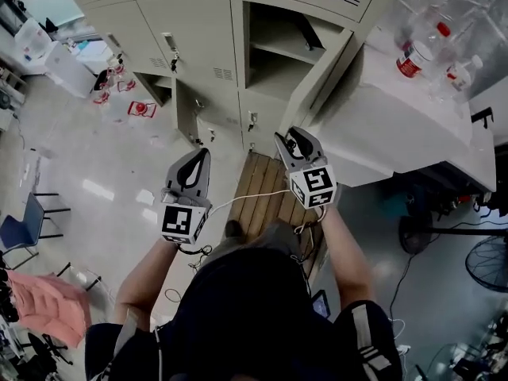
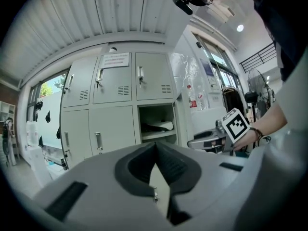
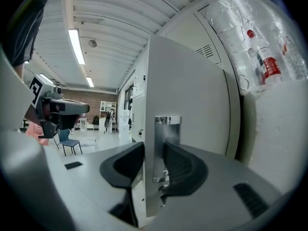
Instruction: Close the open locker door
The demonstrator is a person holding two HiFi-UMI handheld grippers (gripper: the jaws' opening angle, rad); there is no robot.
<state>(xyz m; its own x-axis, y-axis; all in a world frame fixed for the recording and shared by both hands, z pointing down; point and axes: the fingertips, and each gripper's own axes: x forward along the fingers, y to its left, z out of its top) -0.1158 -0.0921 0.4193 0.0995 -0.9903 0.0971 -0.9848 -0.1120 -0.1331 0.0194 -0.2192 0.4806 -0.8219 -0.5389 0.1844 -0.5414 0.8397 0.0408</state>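
Pinching the locker door (image 3: 190, 90) at its handle (image 3: 167, 121) with my right gripper (image 3: 154, 153). My left gripper (image 2: 155, 148) is hanging empty, tongs pressed together. The door is standing wide open off the compartment's (image 1: 274, 46) right edge, so I am judging the whole closing swing undone.

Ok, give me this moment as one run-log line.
stage: door gripped, not yet closed | right gripper: clamped on locker door edge by handle | left gripper: shut, empty | compartment: open
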